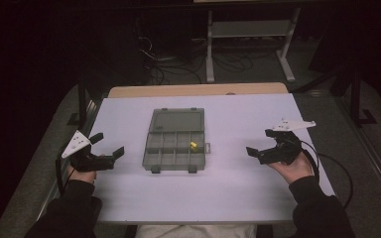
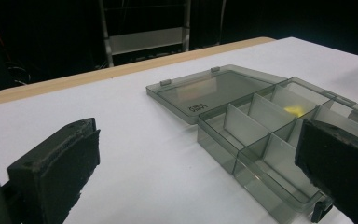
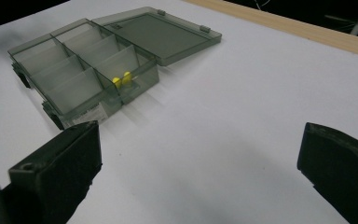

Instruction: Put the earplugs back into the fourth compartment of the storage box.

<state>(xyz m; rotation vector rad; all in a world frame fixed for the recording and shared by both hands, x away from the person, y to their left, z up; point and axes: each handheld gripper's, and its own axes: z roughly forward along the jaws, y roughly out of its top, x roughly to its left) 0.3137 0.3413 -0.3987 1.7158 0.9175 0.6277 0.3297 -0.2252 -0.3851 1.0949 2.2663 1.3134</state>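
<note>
The left claw (image 1: 107,144) hovers low over the desk's (image 1: 238,188) left edge, jaws spread wide and grasping nothing; the right claw (image 1: 261,143) sits released the same way near the right edge, both angled inward. Between them, well apart from each, a smoky grey compartment box (image 1: 173,153) lies mid-desk with its lid (image 1: 177,120) folded flat away from the person. Small yellow pieces (image 3: 121,78) rest in a far-row compartment at the box's right end. Cables trail on the floor beyond
</note>
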